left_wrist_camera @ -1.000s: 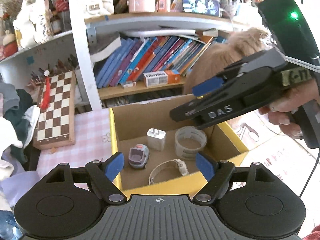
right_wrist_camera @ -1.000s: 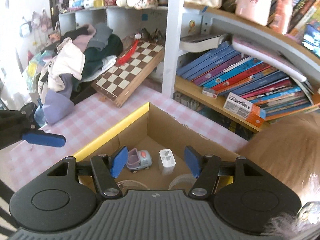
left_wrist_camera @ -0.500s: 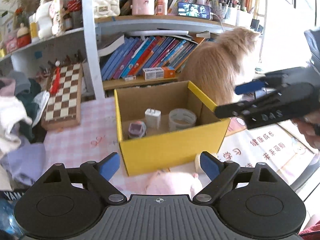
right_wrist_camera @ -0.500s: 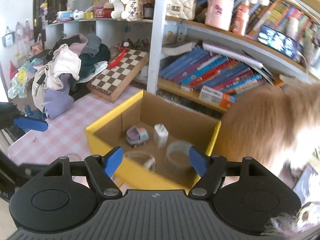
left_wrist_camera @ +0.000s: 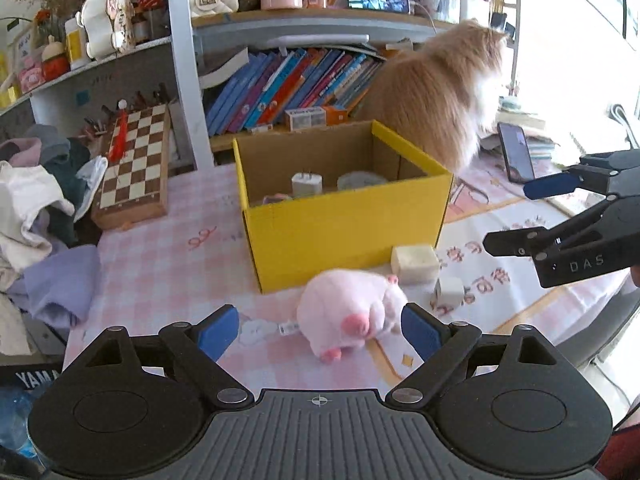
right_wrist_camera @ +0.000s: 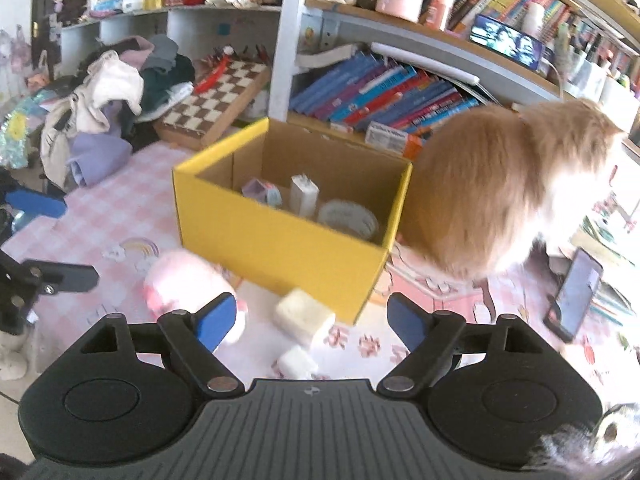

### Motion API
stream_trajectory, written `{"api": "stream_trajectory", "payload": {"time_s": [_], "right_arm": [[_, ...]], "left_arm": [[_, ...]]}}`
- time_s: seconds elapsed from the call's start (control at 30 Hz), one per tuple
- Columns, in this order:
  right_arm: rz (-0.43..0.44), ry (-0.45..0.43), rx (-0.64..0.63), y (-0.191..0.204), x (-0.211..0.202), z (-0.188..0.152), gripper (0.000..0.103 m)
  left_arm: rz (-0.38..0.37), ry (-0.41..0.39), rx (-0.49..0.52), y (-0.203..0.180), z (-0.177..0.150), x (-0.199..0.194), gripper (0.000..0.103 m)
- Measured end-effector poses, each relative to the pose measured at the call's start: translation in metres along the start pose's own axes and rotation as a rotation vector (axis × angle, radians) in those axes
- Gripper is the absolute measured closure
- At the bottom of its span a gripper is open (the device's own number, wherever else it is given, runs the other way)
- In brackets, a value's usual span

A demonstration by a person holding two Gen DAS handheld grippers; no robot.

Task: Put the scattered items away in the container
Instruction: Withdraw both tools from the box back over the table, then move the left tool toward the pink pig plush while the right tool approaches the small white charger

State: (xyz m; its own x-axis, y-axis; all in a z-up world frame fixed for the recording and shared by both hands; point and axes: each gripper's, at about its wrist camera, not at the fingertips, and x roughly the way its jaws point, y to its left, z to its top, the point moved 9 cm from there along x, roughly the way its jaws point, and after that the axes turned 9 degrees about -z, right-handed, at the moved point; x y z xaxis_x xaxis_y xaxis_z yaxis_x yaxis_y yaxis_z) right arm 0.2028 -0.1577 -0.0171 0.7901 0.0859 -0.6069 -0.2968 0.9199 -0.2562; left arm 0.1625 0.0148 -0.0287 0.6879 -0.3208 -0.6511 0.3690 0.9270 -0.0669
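Both grippers hang wide apart with nothing in them: the left gripper [left_wrist_camera: 320, 330] low over the near edge of the table, the right gripper [right_wrist_camera: 304, 322] off to the right, its blue pads spread just as far.

Far left, a heap of clothes [left_wrist_camera: 36, 200] slumps against the shelving, and a chessboard [left_wrist_camera: 134, 168] leans there on its edge, out of the way. Neither looks like part of the job.

Next comes the pig [left_wrist_camera: 352, 314], a pink plush lying on its side on the checked cloth, right between the left gripper's open fingers [left_wrist_camera: 218, 328]. I'd guess the wide spread is meant for that soft, bulky body, and that it is the next thing to go in.

Behind it stands the box [left_wrist_camera: 344, 232], yellow outside, open on top, already holding a charger [left_wrist_camera: 306, 184], a tape roll [left_wrist_camera: 360, 180] and a small toy whose kind I can't make out. So the tidying is partly done.

Just beside the box's front right corner sits a pale block [left_wrist_camera: 414, 264], and near that a little white cube [left_wrist_camera: 450, 292]; both are still out on the cloth.

Rightmost, a cat [left_wrist_camera: 436, 92] sits close behind the box, back turned, and a phone [left_wrist_camera: 516, 156] is propped upright near it.
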Motion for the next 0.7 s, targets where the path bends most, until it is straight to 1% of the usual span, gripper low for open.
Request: {"api": "stream_trajectory", "payload": {"time_s": [0.13, 0.3, 0.47, 0.7], "right_arm": [[-0.015, 0.042, 0.010, 0.006, 0.002, -0.023, 0.021], [-0.015, 0.083, 0.040, 0.016, 0.000, -0.048, 0.021], [-0.010, 0.112, 0.060, 0.022, -0.001, -0.064, 0.021], [-0.003, 0.151, 0.088, 0.030, -0.001, -0.086, 0.021]], "left_arm": [[-0.004, 0.026, -0.016, -0.003, -0.016, 0.004, 0.012], [-0.008, 0.034, -0.056, -0.009, -0.029, 0.007, 0.012], [0.007, 0.034, -0.085, -0.011, -0.037, 0.009, 0.012], [0.024, 0.058, -0.084, -0.014, -0.046, 0.016, 0.012]]}}
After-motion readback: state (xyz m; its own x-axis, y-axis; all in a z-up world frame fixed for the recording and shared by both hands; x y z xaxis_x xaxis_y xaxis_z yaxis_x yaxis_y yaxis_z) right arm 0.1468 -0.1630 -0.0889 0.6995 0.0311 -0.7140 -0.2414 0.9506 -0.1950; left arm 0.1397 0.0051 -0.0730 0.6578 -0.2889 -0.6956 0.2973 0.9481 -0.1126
